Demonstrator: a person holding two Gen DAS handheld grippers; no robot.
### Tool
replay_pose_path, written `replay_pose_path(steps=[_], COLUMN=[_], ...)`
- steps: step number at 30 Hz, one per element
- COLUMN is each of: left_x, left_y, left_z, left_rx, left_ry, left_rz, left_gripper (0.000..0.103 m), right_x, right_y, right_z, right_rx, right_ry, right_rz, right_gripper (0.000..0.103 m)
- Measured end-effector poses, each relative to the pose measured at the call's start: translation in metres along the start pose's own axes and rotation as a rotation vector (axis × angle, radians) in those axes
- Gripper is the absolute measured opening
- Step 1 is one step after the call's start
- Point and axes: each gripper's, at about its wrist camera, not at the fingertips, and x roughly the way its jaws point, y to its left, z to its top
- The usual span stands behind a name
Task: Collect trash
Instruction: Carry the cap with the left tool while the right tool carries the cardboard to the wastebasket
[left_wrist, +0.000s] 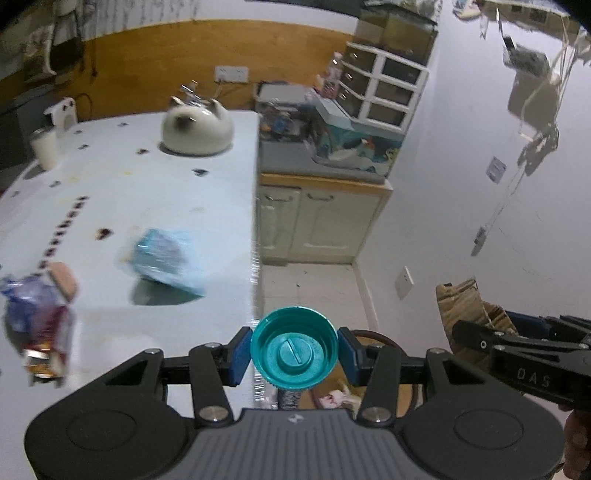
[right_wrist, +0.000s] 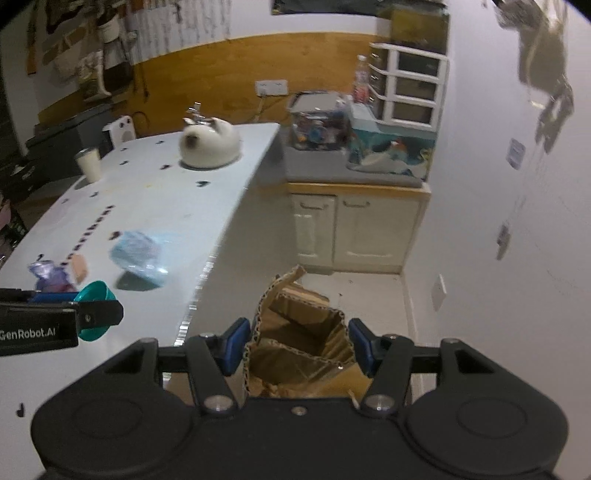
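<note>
1. Left gripper (left_wrist: 294, 355) has its blue pads clamped on a teal screw cap (left_wrist: 294, 349), open side facing the lens, held right at the white table's (left_wrist: 166, 192) edge with the floor beyond.
2. Right gripper (right_wrist: 295, 347) grips a piece of torn corrugated cardboard (right_wrist: 299, 350); it fills the gap and both pads appear to press on its sides.
3. So this looks like the carry step: two bits of trash in hand, on their way off the table. Next move calls for finding a bin and releasing over its mouth. No bin shows clearly in either view.
4. Still on the table: a purple-and-red crumpled wrapper (left_wrist: 37, 328), a small pink block (left_wrist: 63, 280) beside it, then a blue plastic bag (left_wrist: 162, 260) with something teal inside, blurred.
5. Further back, a white cup (left_wrist: 45, 147), contents hidden, and a round white cat-shaped thing (left_wrist: 197, 129).
6. Farthest, a cupboard (left_wrist: 317, 218) topped by a clear box (left_wrist: 280, 110) of mixed clutter and a white drawer unit (left_wrist: 384, 85).
</note>
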Motion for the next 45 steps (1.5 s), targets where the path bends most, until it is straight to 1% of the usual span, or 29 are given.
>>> replay_pose_path(steps=[7,15,19,23,29,33,36,41,45], left_x=[0.072,0.158,0.202,0.250,0.322,0.365,0.390,0.422,0.443], left_y=[-0.040,-0.066,-0.075,-0.088,-0.107,-0.115,-0.119,-0.121,-0.119], left_z=[-0.001,-0.016,-0.023,-0.028,-0.035,-0.044,-0.050,-0.065,-0.075], left_rx=[0.023,0.052,0.053,0.061,0.061,0.037,0.015,0.009,0.016], left_ry=[0.122,0.267,0.315,0.344,0.397,0.436,0.462,0.502,0.519], left_rz=[-0.049,-0.077,-0.094,-0.095,-0.119,-0.122,-0.115,-0.099,-0.083], left_gripper=[0.050,0.050,0.050,0.050,0.050,0.050,0.050,0.050,0.050], right_x=[0.036,0.092,0.125,0.161,0.207,0.234,0.251,0.277,0.294], right_y=[-0.058,-0.116,-0.135,-0.152,-0.166,-0.167,-0.165,-0.165,-0.165], right_z=[-0.010,-0.039,-0.056,-0.077,-0.105,-0.122,-0.133,-0.146,-0.154], right_rx=[0.074,0.187,0.230,0.277,0.334,0.357,0.366,0.380,0.385], right_ry=[0.065,0.164,0.218,0.263,0.317,0.340,0.359,0.393,0.414], right_rz=[-0.046,-0.104,-0.119,-0.122,-0.106,-0.090,-0.075,-0.071,-0.067], right_gripper=[0.060,0.060,0.060,0.060,0.060,0.060,0.060,0.060,0.060])
